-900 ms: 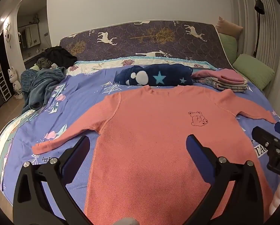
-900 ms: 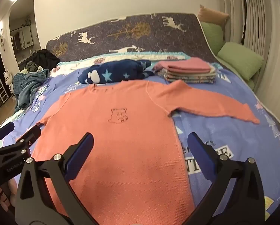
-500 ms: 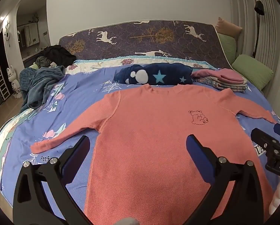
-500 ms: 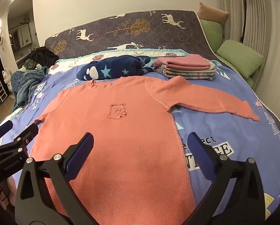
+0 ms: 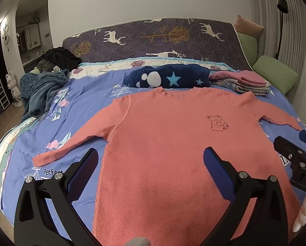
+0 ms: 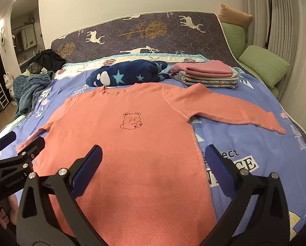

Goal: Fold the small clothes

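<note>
a: where's the shirt [image 5: 173,143] lying?

b: flat on the bed [image 5: 81,123], face up, collar toward the headboard and hem toward us. its long axis runs from the grippers straight up the bed, with both sleeves spread out sideways.

a: and the fingers?

b: the left gripper [image 5: 151,162] and the right gripper [image 6: 153,157] are both spread as wide as they go, holding nothing. they hang above the lower body of the shirt, tilted down at it.

a: which one is nearer what?

b: the left sits over the hem's left half, nearer the left sleeve [image 5: 71,145]. the right is near the right side seam, with the right sleeve [image 6: 235,112] stretching away beyond it. i'd guess each takes its own side for the first fold.

a: anything close by?

b: a folded pile [image 6: 206,73] and a star blanket [image 6: 128,73], just past the collar.
</note>
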{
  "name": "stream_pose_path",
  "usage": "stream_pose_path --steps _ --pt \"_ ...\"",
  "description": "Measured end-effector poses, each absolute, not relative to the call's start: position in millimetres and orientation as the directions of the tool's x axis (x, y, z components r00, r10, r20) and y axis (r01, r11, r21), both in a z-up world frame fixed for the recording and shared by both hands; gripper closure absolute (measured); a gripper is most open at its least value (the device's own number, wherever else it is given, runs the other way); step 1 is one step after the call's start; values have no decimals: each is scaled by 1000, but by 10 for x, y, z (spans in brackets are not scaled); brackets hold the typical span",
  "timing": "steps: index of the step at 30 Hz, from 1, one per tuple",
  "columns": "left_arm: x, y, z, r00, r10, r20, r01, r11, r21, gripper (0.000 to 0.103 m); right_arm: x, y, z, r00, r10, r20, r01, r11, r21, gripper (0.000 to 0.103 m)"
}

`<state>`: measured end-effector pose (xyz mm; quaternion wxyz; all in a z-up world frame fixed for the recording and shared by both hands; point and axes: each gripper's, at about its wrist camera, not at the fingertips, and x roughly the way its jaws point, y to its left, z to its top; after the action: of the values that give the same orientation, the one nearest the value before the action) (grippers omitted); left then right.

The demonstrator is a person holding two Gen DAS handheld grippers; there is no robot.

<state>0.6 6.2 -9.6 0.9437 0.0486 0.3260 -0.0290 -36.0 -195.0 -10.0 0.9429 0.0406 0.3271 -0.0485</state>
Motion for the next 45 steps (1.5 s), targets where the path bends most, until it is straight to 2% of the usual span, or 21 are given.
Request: stream_pose_path --steps 8,16,26,35,45 --pt "-7 45 -90 792 -19 -610 91 992 88 1 -396 -1896 -65 805 -72 -588 106 994 23 2" --pt "-10 56 -101 794 -17 -608 91 992 91 1 -404 -1922 -56 807 -54 -588 109 992 60 2" --pt "-40 70 -143 796 -42 -604 116 990 83 1 -409 -1830 -22 807 -80 -585 105 994 10 2" --pt "-116 157 -110 840 -36 -541 71 997 44 1 -447 -1846 5 816 -84 -572 117 993 20 2" --pt "-78 151 -173 826 -34 -563 72 996 45 1 -453 -1847 1 816 -78 -573 117 993 31 2"
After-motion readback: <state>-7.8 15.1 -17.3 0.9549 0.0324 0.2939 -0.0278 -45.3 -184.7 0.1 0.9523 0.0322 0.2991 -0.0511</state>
